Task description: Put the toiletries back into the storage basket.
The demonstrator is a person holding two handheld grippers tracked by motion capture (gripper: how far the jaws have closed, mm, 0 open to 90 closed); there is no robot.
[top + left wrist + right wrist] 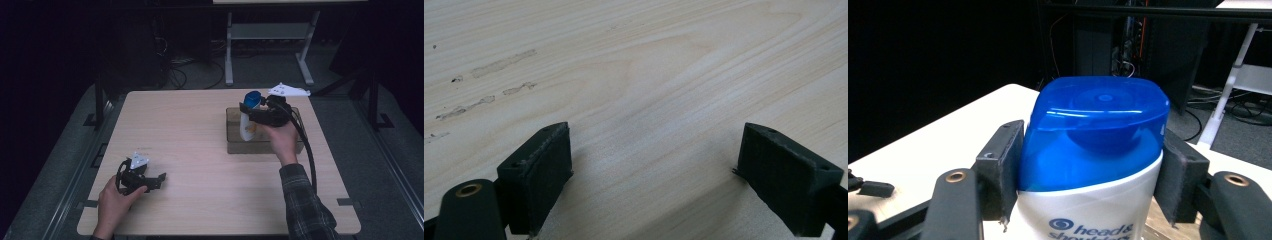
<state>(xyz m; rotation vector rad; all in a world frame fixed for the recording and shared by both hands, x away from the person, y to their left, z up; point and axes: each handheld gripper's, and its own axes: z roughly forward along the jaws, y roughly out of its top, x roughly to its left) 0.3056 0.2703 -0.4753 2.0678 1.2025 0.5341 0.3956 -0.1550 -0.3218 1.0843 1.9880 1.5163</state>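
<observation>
Your right gripper (256, 111) is clamped on the white shampoo bottle (247, 125) just below its blue cap (1098, 130), above the wooden block (235, 142) at the table's (200, 130) far right, while your left gripper (159, 179) rests near-left with jaws spread and nothing between them.

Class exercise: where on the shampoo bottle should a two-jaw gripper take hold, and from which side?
Grip the shampoo bottle just under its blue cap, pads on the two narrow sides, coming in level, as the right gripper does here: the upright, flattish body fits between the jaws.
</observation>
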